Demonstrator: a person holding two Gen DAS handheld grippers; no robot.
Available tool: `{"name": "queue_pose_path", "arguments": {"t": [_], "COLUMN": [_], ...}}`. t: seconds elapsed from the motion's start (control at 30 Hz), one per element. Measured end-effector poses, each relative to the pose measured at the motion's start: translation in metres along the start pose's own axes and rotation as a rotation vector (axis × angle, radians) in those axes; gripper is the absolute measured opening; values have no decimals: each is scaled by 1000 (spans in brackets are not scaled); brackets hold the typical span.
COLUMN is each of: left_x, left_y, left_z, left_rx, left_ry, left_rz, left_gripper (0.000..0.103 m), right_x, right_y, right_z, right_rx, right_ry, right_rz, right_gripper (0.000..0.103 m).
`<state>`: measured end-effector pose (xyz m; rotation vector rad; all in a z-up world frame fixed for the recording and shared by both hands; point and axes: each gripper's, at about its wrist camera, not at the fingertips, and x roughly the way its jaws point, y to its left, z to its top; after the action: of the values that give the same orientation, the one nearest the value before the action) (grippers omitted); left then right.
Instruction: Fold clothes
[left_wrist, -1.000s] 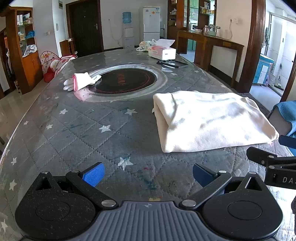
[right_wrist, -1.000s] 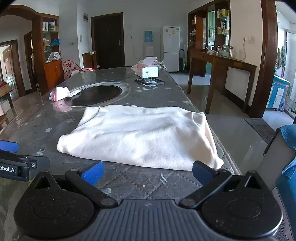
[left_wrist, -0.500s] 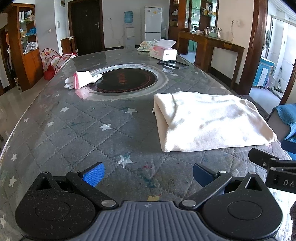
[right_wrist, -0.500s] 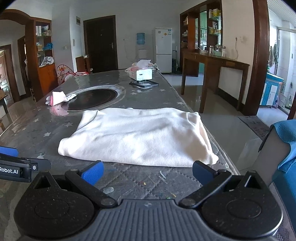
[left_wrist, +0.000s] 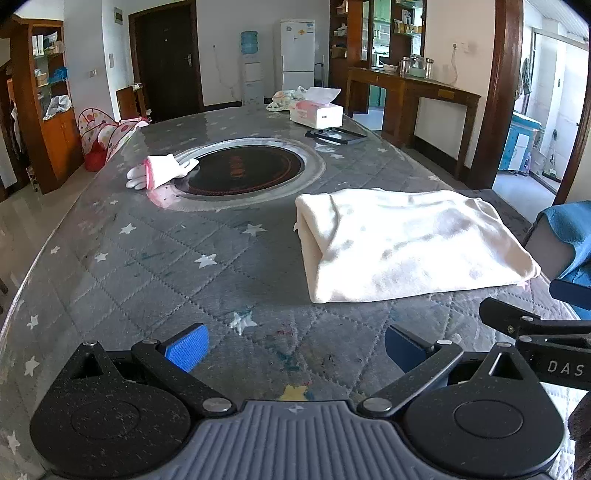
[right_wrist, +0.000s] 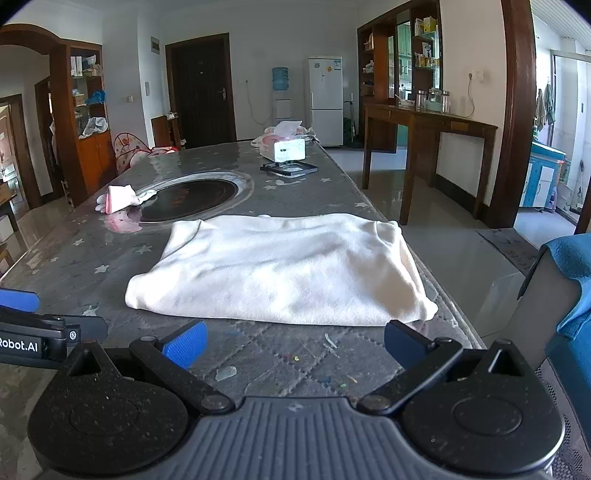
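A cream garment (left_wrist: 402, 243) lies folded into a flat rectangle on the grey star-quilted table (left_wrist: 147, 258), near its right edge. From the right wrist view the same garment (right_wrist: 284, 273) spreads just beyond my fingers. My left gripper (left_wrist: 295, 347) hovers open over bare quilt, to the left of and short of the garment. My right gripper (right_wrist: 293, 343) is open too, nothing between its blue pads, a little short of the garment's near edge. The right gripper's body (left_wrist: 535, 332) shows at the right of the left wrist view.
A round dark hotplate (left_wrist: 240, 170) is set into the table's middle, with a white and pink glove (left_wrist: 159, 175) at its left rim. A tissue box (left_wrist: 316, 112) and a black frame (left_wrist: 336, 134) sit at the far end. A blue-draped chair (right_wrist: 569, 280) stands at the right.
Both grippers have drawn back and risen slightly from the garment. The garment has not moved, and both stay open.
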<state>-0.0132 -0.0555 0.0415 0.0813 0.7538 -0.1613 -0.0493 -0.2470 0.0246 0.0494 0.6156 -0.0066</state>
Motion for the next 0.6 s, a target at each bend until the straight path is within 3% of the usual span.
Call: {"name": "queue_pose_path", "arguments": {"t": [0.6], "left_x": [-12], "left_y": [-6], "left_z": [-2], "left_rx": [17], "left_ry": [-14], "left_rz": [18], "left_gripper": [103], "right_x": [-10], "right_y": [2], "right_z": [-1], "right_rx": [1], "right_ry": [-11], "right_rz": [9], "right_gripper": [103]}}
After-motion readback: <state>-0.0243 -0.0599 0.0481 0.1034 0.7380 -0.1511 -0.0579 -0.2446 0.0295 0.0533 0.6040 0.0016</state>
